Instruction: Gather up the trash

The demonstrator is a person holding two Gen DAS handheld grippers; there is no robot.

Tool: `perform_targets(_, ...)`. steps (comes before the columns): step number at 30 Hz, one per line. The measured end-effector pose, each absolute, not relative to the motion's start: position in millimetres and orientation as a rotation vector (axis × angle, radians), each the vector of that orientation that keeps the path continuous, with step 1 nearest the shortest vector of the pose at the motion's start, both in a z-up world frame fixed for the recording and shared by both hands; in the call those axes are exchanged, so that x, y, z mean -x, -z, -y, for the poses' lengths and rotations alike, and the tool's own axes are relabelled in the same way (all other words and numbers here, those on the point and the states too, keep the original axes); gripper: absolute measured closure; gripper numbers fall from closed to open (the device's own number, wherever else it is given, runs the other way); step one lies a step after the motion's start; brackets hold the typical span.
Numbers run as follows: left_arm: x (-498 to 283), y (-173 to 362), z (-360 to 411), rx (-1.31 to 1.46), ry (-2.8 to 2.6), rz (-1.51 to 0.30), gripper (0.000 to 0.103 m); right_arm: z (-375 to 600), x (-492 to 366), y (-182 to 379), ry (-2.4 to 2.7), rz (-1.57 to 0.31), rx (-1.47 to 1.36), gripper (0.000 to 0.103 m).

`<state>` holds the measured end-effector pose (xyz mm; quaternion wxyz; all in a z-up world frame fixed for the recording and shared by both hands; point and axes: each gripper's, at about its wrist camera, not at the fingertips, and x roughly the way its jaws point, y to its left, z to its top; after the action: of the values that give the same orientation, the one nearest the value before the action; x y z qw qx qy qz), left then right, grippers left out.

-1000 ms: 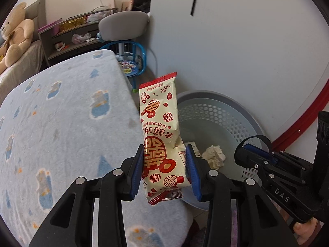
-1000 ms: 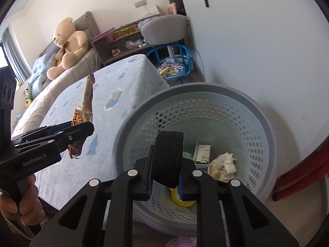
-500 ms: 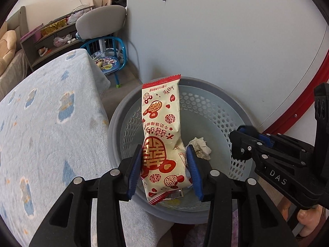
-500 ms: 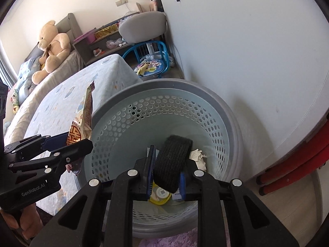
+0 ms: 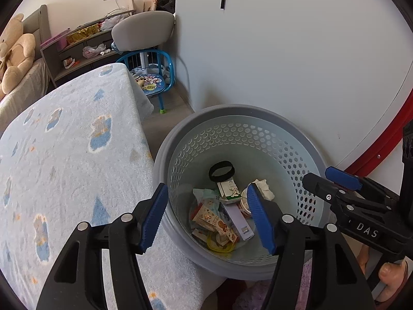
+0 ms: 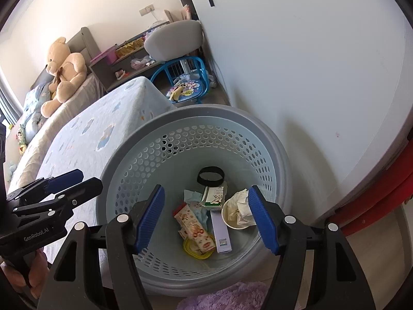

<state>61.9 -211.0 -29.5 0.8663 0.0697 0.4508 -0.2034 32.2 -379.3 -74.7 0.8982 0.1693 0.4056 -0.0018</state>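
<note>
The trash lies at the bottom of the grey perforated basket (image 6: 278, 160), which stands on the floor against the white wall (image 6: 309, 64), just beside the corner of the bed with the blue-patterned blanket (image 5: 64, 155). Toward the basket's far wall rests a black ring-shaped band (image 6: 210, 176). Nearer the middle lie a cream snack wrapper with red printing (image 6: 195, 226), a small carton with a green-and-white face (image 6: 213, 195), a pale purple box (image 6: 220, 228) and a yellow ring (image 6: 192, 249) partly under the wrapper. The writing on these is too small to read.

The left gripper (image 5: 207, 218) hangs above the basket's near rim, its blue-padded jaws opening with nothing between them. The right gripper (image 6: 206, 218) is also over the basket, jaws opening, equally empty.

The right wrist view shows a paper cup (image 6: 236, 214) stuffed with crumpled tissue at the basket's right side; in the left wrist view the right blue pad hides most of that cup, leaving only the tissue (image 5: 263, 190) plain. The right view also takes in a teddy bear (image 6: 63, 73) whole on the bed, and the left gripper's side marked "GenRobot.AI". The left view reads "DAS" on the right gripper's body. Both views show a blue child's chair (image 5: 151, 82) by the wall.
</note>
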Motion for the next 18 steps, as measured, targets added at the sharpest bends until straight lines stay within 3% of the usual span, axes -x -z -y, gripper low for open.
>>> perform_targets(18,-57,26,204,-0.138,0.359,-0.930,0.037,363,-22,76,0.039,-0.805,-0.316,0.029)
